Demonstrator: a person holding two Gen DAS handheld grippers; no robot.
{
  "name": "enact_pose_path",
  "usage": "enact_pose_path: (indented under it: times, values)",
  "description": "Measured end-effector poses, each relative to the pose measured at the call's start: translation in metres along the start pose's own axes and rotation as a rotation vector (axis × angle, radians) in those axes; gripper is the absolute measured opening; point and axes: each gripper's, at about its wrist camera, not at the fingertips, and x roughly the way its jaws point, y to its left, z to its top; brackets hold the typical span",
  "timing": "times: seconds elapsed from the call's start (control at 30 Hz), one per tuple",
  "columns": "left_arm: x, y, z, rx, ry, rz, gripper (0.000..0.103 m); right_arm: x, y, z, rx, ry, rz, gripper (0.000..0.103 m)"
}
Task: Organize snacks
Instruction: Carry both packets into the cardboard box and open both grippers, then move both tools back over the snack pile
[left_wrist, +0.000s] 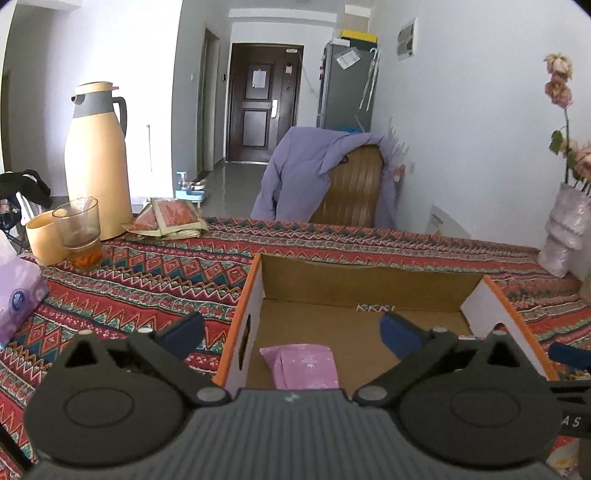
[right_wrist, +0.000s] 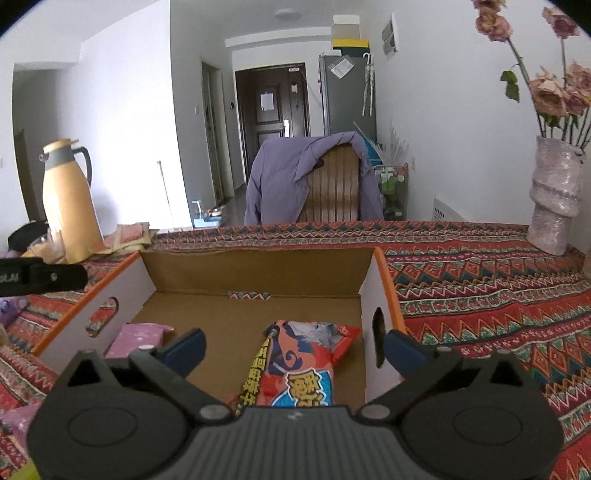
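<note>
Both hand-held grippers, left and right, are spread wide, holding nothing. They hide the near ends of the pink packet and red snack bag in the box; the bag's writing is cut off.

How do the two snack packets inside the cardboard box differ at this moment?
The purple packet is plain pale purple; the red packet is red-orange with bold printed characters. The purple packet lies near the box's left wall, the red packet toward the right wall. The red packet looks longer, though both are partly hidden. Both lie loose on the floor of the cardboard box, gripped by neither gripper.
</note>
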Motion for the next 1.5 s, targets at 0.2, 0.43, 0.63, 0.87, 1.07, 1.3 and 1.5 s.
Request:
enact_pose_path:
  times: [0.2,0.43,0.63,0.87,1.07,1.3,1.5]
  values:
    - [-0.034,0.008,-0.010,-0.026,-0.048,-0.047,0.103,-0.036,-0.001,-0.010,0.005,-0.043,0.013,0.103]
    - [-0.072,0.018,-0.035,-0.045,-0.079,-0.066,0.103,-0.085,0.004,-0.028,-0.011,-0.117,0.018,0.103]
    - [-0.098,0.029,-0.069,-0.046,-0.085,-0.075,0.103,-0.115,0.008,-0.058,-0.014,-0.124,0.037,0.103]
    - [-0.117,0.048,-0.102,-0.083,-0.062,-0.060,0.103,-0.131,0.008,-0.080,-0.001,-0.111,0.048,0.103]
    - [-0.130,0.063,-0.125,-0.083,-0.045,-0.055,0.103,-0.137,0.011,-0.097,0.003,-0.086,0.052,0.103]
    - [-0.144,0.070,-0.145,-0.054,-0.049,-0.061,0.103,-0.145,0.009,-0.119,0.002,-0.056,0.054,0.103]
    - [-0.146,0.064,-0.148,-0.033,-0.046,-0.086,0.103,-0.147,0.010,-0.126,-0.007,-0.041,0.042,0.103]
